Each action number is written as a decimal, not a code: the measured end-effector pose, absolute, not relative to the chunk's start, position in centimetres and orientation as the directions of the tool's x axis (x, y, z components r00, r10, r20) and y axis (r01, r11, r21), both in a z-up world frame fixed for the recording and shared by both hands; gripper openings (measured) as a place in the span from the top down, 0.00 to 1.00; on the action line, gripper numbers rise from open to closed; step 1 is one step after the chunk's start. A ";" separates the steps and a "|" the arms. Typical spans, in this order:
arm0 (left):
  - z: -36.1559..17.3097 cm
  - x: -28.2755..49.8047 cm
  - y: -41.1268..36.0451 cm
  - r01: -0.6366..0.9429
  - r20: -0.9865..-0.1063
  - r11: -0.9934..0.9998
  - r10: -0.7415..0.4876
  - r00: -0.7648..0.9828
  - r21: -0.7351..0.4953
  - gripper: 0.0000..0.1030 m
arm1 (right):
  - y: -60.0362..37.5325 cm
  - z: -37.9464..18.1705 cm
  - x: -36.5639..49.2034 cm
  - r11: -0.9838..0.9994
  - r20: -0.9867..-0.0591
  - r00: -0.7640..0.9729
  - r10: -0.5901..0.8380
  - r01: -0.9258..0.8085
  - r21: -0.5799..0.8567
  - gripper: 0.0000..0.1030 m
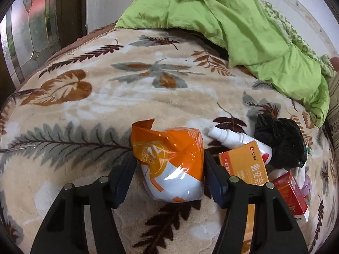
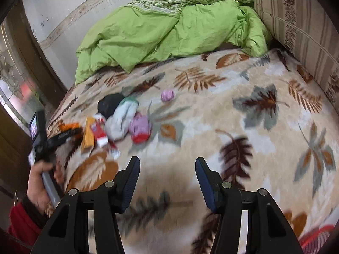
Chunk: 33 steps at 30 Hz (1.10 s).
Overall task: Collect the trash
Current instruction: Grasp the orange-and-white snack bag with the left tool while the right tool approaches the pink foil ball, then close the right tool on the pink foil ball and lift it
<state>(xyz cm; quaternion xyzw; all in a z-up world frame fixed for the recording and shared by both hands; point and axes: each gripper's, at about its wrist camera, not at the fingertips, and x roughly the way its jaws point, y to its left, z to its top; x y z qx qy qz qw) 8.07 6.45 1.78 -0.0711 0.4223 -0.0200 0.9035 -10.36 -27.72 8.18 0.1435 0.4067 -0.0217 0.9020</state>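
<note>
Two tools over a leaf-patterned bed blanket [image 1: 89,105]. Left tool [image 1: 169,163]: fingers apart, flanking a crumpled orange-and-white wrapper [image 1: 171,160], whether touching it is unclear. Just right of that tool lie an orange box [image 1: 245,165], white bottle [image 1: 228,136], black bag [image 1: 279,141] and red box [image 1: 290,190]. Right tool [image 2: 167,169]: fingers apart, holding nothing, the trash pile ahead and to its left.
</note>
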 end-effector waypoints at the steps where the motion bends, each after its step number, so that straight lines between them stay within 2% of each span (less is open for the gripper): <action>1: 1.8 8.0 6.4 -0.025 -0.757 0.991 -0.086 0.648 -0.134 0.40 | -27.8 8.2 -9.7 0.958 -0.737 0.672 0.075 0.156 0.240 0.44; 6: 2.9 7.5 6.4 -0.039 -0.720 0.992 -0.058 0.691 -0.117 0.41 | -28.2 7.1 -3.1 0.966 -0.723 0.690 0.035 0.161 0.200 0.44; 10: 4.0 7.0 5.9 -0.029 -0.687 0.996 -0.036 0.726 -0.083 0.41 | -28.6 5.2 2.0 0.965 -0.748 0.664 0.017 0.186 0.187 0.44; 20: 4.4 7.0 5.1 0.006 -0.684 0.995 -0.072 0.726 -0.097 0.41 | -28.3 1.0 9.1 0.965 -0.798 0.603 -0.004 0.211 0.154 0.44; 21: 4.4 7.0 5.1 0.008 -0.684 0.995 -0.073 0.725 -0.097 0.41 | -28.2 0.6 9.5 0.966 -0.799 0.602 -0.011 0.212 0.147 0.45; 23: 4.3 7.0 4.9 0.013 -0.687 0.996 -0.070 0.723 -0.089 0.41 | -28.1 0.2 10.0 0.970 -0.804 0.594 -0.023 0.208 0.126 0.63; 24: 4.3 7.0 4.9 0.015 -0.688 0.996 -0.071 0.722 -0.087 0.41 | -28.0 0.1 10.1 0.971 -0.804 0.594 -0.024 0.204 0.123 0.68; 33: 4.9 5.4 3.7 0.043 -0.676 0.996 -0.085 0.732 -0.079 0.41 | -27.0 3.1 4.0 0.974 -0.751 0.659 -0.020 0.184 0.135 0.69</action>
